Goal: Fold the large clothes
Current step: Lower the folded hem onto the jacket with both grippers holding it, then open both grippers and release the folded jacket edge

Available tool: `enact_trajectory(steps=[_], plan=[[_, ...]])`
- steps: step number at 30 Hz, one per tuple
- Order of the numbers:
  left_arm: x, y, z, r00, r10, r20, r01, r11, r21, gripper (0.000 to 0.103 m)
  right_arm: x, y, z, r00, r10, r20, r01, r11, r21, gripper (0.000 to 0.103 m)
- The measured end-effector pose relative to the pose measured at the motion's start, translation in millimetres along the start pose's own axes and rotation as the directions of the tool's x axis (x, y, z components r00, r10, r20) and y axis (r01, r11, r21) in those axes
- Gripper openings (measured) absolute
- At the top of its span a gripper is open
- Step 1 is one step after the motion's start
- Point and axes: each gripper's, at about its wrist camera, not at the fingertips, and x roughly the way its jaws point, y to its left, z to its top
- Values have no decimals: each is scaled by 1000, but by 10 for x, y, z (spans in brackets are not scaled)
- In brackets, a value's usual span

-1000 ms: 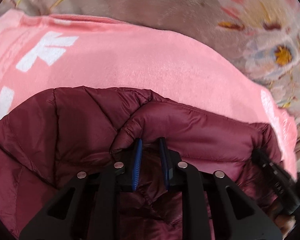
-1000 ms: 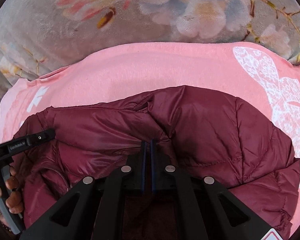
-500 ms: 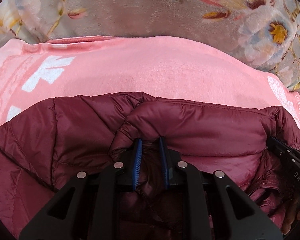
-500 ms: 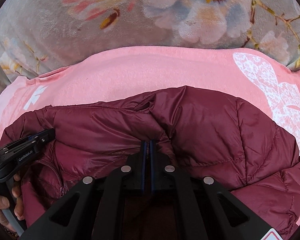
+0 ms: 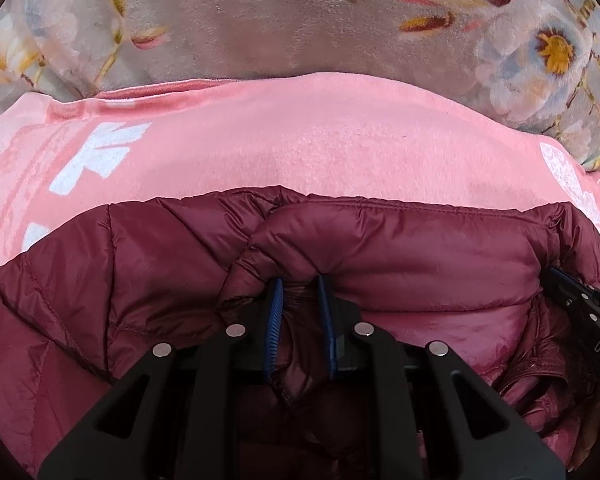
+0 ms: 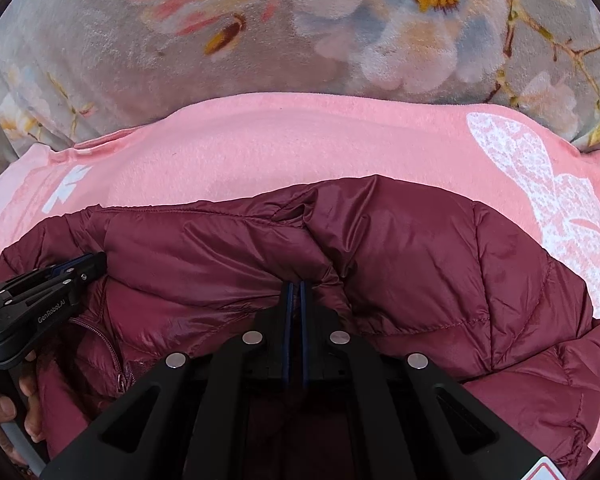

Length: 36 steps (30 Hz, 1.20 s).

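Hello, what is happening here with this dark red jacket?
A person is folding a maroon puffer jacket with two handheld grippers. The left gripper and the right gripper are each shut on a bunch of its fabric. The jacket lies on a pink blanket spread over a floral cover.

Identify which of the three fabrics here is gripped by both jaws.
The maroon puffer jacket: quilted and shiny, pinched by the left gripper and right gripper. The pink blanket and floral blanket lie flat underneath, ungripped.
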Motion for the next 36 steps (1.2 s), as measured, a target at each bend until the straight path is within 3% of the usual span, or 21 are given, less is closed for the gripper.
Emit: enact_trajectory(steps=[24, 28, 30, 31, 32, 33, 34, 36], plan=[[45, -142, -56, 994, 108, 3, -108, 991, 85, 18, 38, 18, 17, 1000, -21, -4, 21, 999, -41, 0], [50, -206, -56, 989, 151, 6, -150, 982, 116, 19, 53, -67, 39, 1000, 22, -10, -22, 1000, -9, 0], [-15, -205, -72, 985, 170, 7, -170, 978, 121, 24, -11, -110, 35, 999, 45, -7, -45, 999, 12, 1], [-115, -170, -93, 985, 171, -6, -169, 980, 104, 31, -106, -137, 28, 999, 43, -18, -42, 999, 31, 1], [-271, -100, -131, 991, 135, -10, -134, 989, 61, 46, -320, -192, 10, 998, 63, -21, -61, 995, 82, 12], [-448, -13, -194, 997, 80, -5, -80, 997, 13, 58, -535, -234, -25, 994, 109, 4, -108, 988, 114, 17], [-614, 72, -269, 999, 33, -2, -33, 999, -28, 76, -768, -275, -75, 989, 149, 25, -151, 980, 130, 17], [-1012, 306, -510, 998, -68, -2, 67, 992, -105, 83, -1292, -355, -261, 979, 200, 35, -203, 973, 109, 24]])
